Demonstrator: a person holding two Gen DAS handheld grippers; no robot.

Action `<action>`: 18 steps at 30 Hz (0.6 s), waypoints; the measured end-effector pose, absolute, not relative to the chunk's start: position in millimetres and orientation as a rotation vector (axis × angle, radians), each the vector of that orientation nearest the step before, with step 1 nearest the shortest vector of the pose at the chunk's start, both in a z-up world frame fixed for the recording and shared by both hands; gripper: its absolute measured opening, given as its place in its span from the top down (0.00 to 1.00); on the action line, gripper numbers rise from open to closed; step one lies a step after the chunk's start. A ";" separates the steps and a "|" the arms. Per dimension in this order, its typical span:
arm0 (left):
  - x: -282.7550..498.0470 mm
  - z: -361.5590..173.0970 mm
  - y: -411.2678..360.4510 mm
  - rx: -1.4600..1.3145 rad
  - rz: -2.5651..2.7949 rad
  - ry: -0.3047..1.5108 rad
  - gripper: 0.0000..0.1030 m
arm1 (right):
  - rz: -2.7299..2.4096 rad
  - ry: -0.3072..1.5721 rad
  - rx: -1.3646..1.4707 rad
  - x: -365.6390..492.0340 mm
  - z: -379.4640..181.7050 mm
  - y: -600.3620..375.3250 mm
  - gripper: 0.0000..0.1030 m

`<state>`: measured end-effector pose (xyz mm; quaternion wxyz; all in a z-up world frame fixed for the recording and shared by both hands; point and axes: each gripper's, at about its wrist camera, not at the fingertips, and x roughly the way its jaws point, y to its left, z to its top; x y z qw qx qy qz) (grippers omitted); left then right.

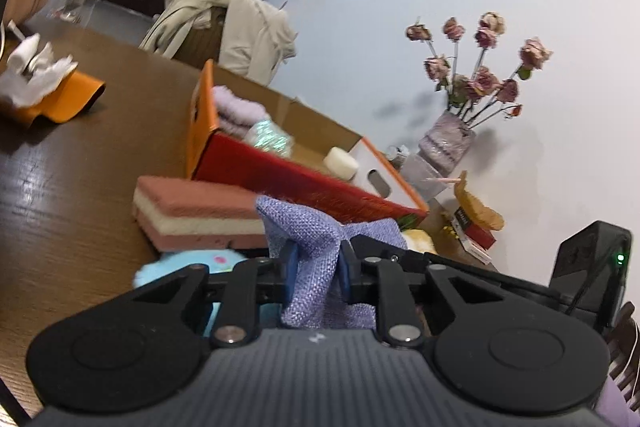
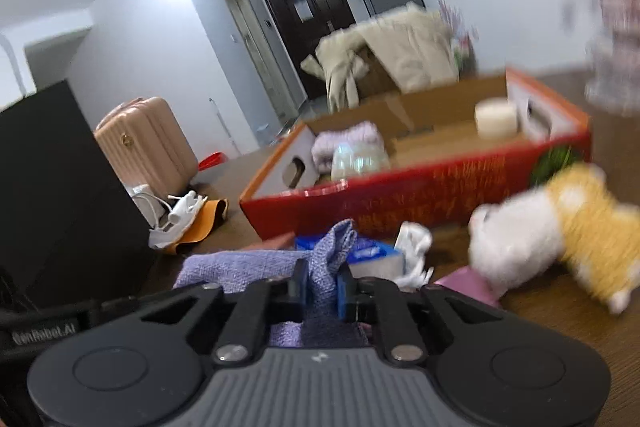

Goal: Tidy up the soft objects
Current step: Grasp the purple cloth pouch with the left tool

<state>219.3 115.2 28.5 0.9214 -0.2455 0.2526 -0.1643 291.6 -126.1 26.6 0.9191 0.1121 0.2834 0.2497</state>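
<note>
Both my claws, left [image 1: 316, 273] and right [image 2: 322, 285], were clamped on the purple cloth [image 1: 316, 239]; the box [image 2: 420, 195] beyond it was partly filled, sponge [image 1: 192, 215] and plush toy [image 2: 552, 227] still outside.

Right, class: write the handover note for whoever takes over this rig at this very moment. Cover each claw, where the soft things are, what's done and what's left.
Left claw: shut on the purple cloth.
Right claw: shut on the same purple cloth, at another spot.
Box: open on the table, already holding a lilac towel, a shiny bundle and a white roll.
Still outside the box: the pink and white sponge, the light blue soft thing, the plush toy and the crumpled white cloth.
Left to do: deal with the purple cloth, then the rest.
</note>
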 end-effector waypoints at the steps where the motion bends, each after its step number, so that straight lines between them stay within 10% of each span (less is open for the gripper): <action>1: 214.8 33.8 111.7 -0.493 -0.340 0.508 0.82 | 0.512 0.557 0.197 284.1 33.1 -125.2 0.89; 18: 176.2 27.6 27.3 -0.400 -0.455 0.585 0.84 | 0.414 0.551 0.069 202.7 43.0 -197.0 0.91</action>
